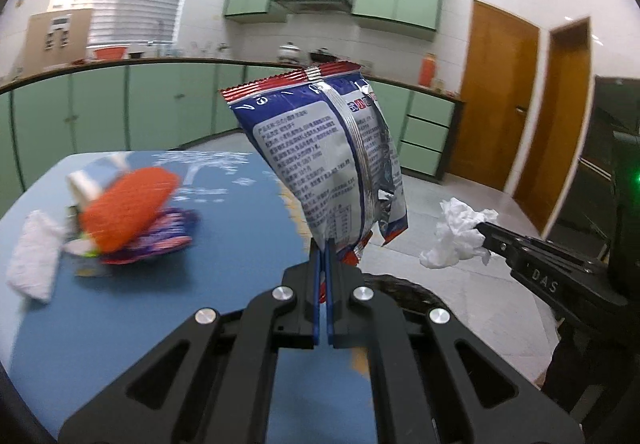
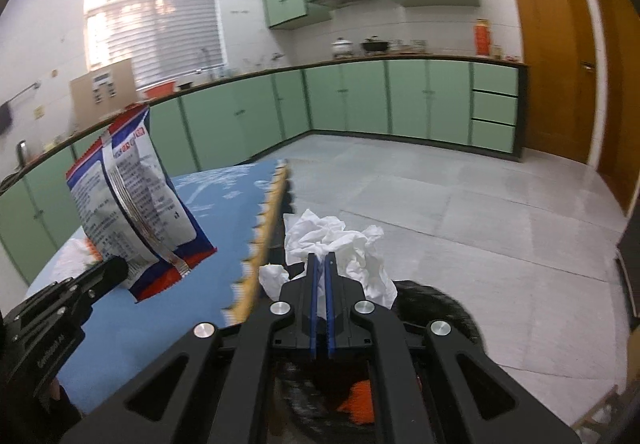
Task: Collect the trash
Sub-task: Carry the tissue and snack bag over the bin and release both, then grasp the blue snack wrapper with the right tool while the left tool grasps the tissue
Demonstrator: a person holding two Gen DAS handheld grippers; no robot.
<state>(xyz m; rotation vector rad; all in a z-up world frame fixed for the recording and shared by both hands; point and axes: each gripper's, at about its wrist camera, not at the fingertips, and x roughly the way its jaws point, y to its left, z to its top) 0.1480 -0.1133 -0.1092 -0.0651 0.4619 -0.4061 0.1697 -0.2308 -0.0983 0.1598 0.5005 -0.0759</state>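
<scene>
Left tongs (image 1: 323,244) clamped on snack bag (image 1: 320,160), right tongs (image 2: 321,258) pinching crumpled tissue (image 2: 332,240).

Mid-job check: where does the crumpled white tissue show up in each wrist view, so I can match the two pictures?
Left wrist view: the crumpled white tissue sits at the right, pinched at the tip of the right gripper, over the floor.
Right wrist view: the tissue is at centre, just beyond that gripper's own fingers.
Shared landmark: the snack bag, left of the tissue in both.
</scene>
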